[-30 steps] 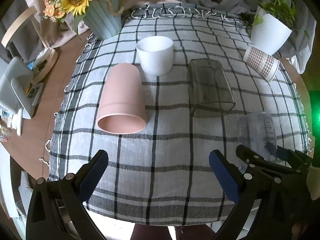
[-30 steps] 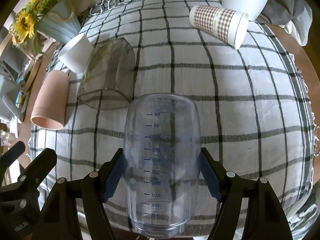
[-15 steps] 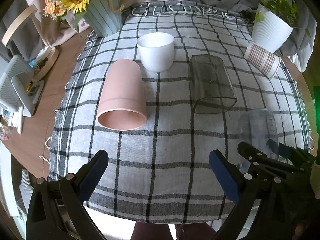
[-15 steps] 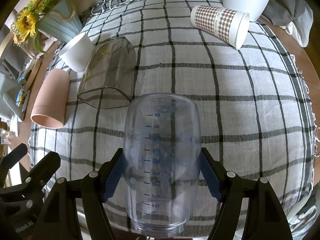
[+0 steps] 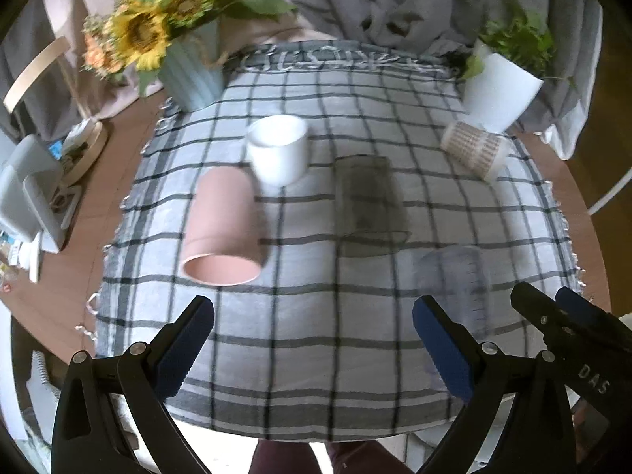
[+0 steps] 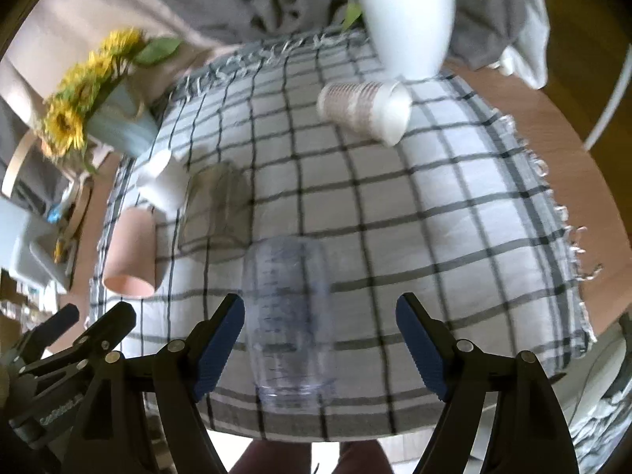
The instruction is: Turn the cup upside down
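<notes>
A clear measuring cup [image 6: 290, 316] with printed scale marks stands upside down on the checked cloth near its front edge. My right gripper [image 6: 320, 333] is open, its blue pads on either side of the cup and apart from it. The cup also shows in the left wrist view [image 5: 454, 280], just beyond the right gripper's fingers [image 5: 553, 316]. My left gripper [image 5: 312, 339] is open and empty above the cloth's front edge, left of the cup.
On the cloth [image 5: 316, 355] lie a pink cup [image 5: 223, 225], a smoky glass [image 5: 367, 201] and a checked paper cup [image 5: 472, 150] on their sides. A white cup [image 5: 278, 148] stands upright. A sunflower vase [image 5: 189, 67] and white plant pot [image 5: 499, 87] stand at the back.
My right gripper has opened and let go of the clear cup, which now stands on the cloth. Both grippers have drawn back and tilted up; the views are blurred by motion.
</notes>
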